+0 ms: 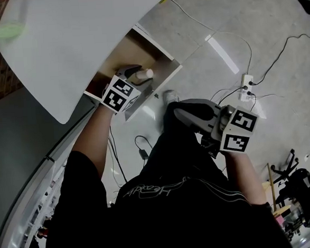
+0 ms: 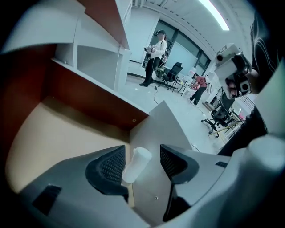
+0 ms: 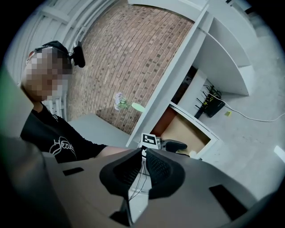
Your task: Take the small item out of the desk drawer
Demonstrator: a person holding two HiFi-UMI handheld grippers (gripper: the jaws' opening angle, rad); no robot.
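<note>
Left gripper (image 1: 139,76), left of centre in the head view, hangs over the open drawer (image 1: 121,57), its 2 fingers spread wide. The small white cylinder (image 2: 137,163) sits tilted between them, ungripped, low in the drawer's corner. Right gripper (image 3: 143,167) waits well apart at centre right, fingers closed on nothing. Drawer opened and item reached, but gripping and lifting out appear not yet done.

The drawer (image 2: 58,142) has a tan floor and reddish-brown inner walls; the desk top (image 1: 70,42) is white. The small cylindrical item (image 2: 137,164) is white. The marker cubes (image 1: 120,94) carry black-and-white square patterns.
</note>
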